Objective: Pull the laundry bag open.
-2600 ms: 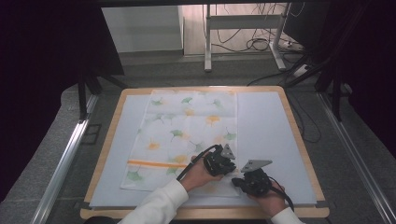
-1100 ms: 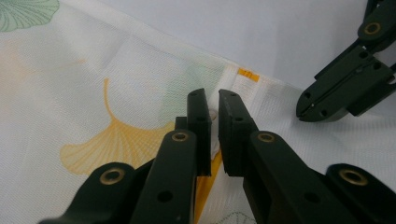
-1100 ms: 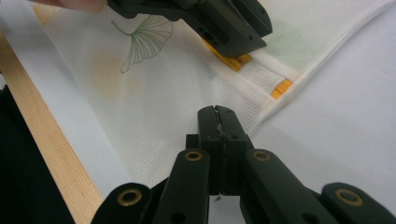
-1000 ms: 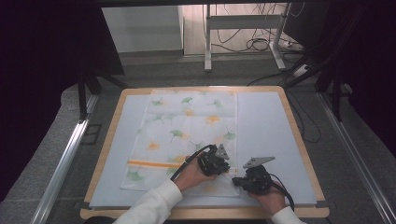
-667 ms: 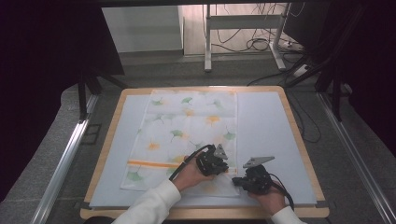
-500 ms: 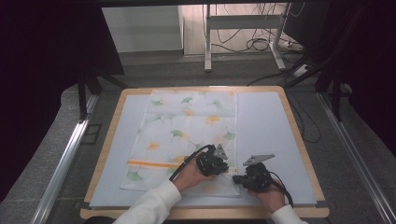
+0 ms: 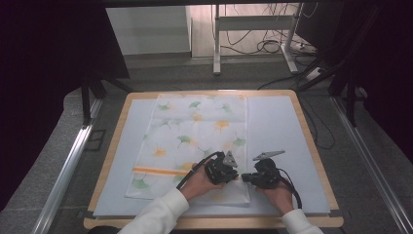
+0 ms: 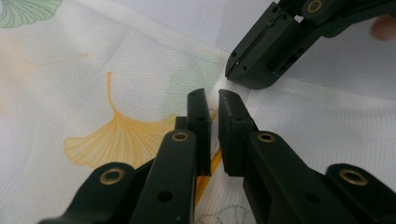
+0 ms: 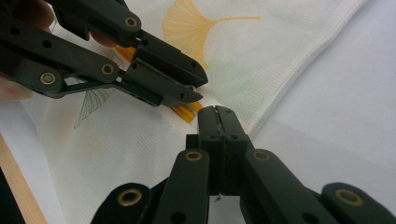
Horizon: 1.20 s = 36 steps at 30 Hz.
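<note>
A white cloth (image 7: 195, 131) printed with yellow and green ginkgo leaves lies flat on the pale mat (image 7: 277, 126). An orange stripe (image 7: 160, 171) crosses the cloth near its front end. Both grippers meet at the cloth's right hem, where that stripe ends. My left gripper (image 7: 236, 175) comes in from the left. In the left gripper view its jaws (image 8: 212, 99) are nearly together, with a ridge of cloth (image 8: 93, 70) between them. My right gripper (image 7: 243, 177) faces it, its jaws (image 9: 215, 111) pressed together at the hem of the cloth (image 9: 280, 46). The two sets of tips almost touch.
The mat sits in a wooden-rimmed table top (image 7: 311, 146). Metal rails (image 7: 68, 165) run along both sides of the table. Beyond the far edge stand a desk frame and loose cables (image 7: 263, 46) on the floor. Bare mat lies to the right of the cloth.
Both hands have stayed at the cloth's right hem. The left gripper has shifted slightly left, and the right one has edged a little closer to it.
</note>
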Tool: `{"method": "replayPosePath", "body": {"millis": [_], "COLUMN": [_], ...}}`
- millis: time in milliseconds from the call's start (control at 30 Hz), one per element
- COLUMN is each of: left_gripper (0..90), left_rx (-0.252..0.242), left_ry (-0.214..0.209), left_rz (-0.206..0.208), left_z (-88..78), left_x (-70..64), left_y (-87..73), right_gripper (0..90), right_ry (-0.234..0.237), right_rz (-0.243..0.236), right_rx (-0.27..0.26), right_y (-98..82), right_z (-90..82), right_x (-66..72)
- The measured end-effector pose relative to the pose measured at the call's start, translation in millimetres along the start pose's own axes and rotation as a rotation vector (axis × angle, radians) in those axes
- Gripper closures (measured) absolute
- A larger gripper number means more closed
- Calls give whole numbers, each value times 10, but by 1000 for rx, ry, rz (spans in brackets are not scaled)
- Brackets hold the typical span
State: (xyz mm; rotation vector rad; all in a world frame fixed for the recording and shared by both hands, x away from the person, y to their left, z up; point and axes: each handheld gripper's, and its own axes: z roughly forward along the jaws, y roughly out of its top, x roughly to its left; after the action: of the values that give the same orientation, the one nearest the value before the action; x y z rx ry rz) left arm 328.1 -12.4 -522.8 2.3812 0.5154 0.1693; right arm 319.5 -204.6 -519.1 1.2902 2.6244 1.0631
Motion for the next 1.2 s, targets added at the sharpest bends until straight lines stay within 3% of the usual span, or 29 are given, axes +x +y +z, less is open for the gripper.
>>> {"method": "replayPosePath", "body": {"millis": [467,1200], "left_gripper": [843,844], "left_rx": [14,24], "left_ry": [14,30], "left_rz": [7,-58], "left_z": [-36,-237], "left_x": [15,177], "left_y": [-26,-258], "right_gripper": [894,894], "right_ry": [9,5], "right_rz": [1,-4], "right_rx": [2,-10], "right_y": [-7,-21], "right_z": [-5,-4], "right_x": [-15,-10]}}
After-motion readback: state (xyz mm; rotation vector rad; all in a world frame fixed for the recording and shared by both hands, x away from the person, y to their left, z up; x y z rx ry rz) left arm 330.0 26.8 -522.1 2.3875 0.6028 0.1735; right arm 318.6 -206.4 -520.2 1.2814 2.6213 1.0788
